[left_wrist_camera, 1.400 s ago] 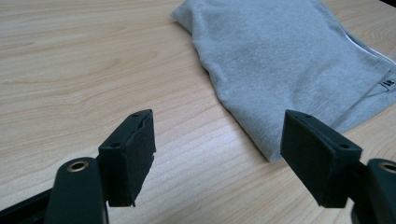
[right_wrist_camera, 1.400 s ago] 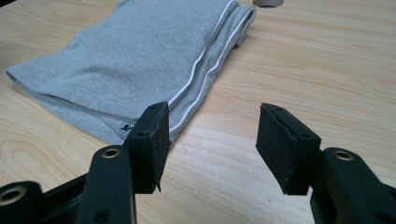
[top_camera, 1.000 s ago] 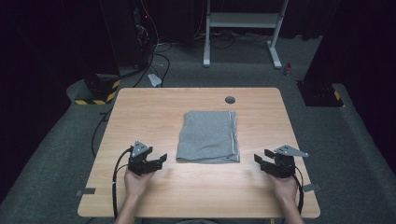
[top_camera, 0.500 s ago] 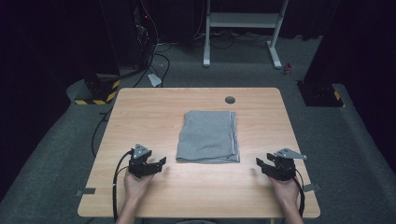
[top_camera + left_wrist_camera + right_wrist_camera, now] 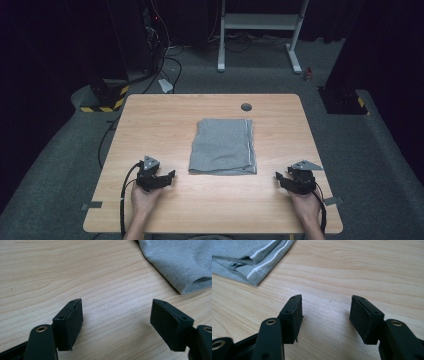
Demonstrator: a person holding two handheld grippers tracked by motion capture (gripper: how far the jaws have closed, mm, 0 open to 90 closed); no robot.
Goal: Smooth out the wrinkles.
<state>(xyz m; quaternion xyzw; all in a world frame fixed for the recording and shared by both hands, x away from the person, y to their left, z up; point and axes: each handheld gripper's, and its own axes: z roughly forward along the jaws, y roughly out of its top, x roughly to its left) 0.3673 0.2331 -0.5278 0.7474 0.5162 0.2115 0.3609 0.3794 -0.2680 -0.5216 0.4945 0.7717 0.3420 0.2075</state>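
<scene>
Currently, folded grey cloth (image 5: pixel 223 146) flat mid light wooden worktop (image 5: pixel 165 120), left gripper (image 5: pixel 159 180) and right gripper (image 5: pixel 289 181) flanking it — both fingers apart, empty.

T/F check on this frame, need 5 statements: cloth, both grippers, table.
1. The grey folded cloth lies flat on the wooden table. True.
2. The left gripper is shut on the cloth. False: it is open over bare wood, with the cloth apart from it.
3. The right gripper is open with nothing between its fingers. True.
4. The cloth hangs over the table's near edge. False: it lies mid-table, well inside the edges.
5. A round hole sits in the table beyond the cloth. True.
</scene>
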